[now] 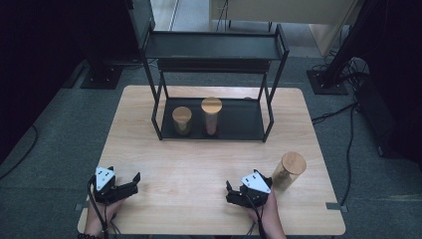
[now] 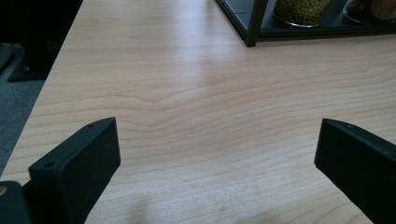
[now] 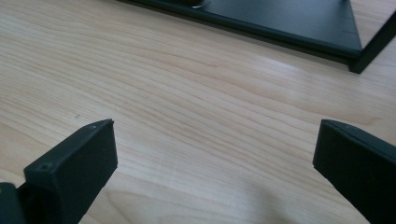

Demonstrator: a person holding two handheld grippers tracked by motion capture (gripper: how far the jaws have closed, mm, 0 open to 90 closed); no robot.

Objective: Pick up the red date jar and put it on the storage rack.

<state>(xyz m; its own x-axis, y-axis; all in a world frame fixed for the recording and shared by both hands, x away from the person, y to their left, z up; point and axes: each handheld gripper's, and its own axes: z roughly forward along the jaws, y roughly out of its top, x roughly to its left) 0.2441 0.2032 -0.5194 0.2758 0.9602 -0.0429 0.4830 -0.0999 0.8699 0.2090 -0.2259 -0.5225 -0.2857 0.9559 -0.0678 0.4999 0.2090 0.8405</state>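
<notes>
the left tongs (image 1: 130, 181) are resting low on the counter (image 1: 199, 164) near its front edge, jaws spread wide and holding nothing. the right tongs (image 1: 230, 191) are lying likewise, spread and empty, with the wooden-lidded jar (image 1: 288, 171) standing just beside them on the right.

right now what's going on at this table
A person holds a two-jaw gripper in each hand near the front edge of the wooden table. The left gripper and the right gripper both have their jaws open and hold nothing. A jar with a wooden lid stands on the table just beside the right gripper, untouched. Two more lidded jars, a short one and a taller one, stand on the lower shelf of the black rack.
</notes>
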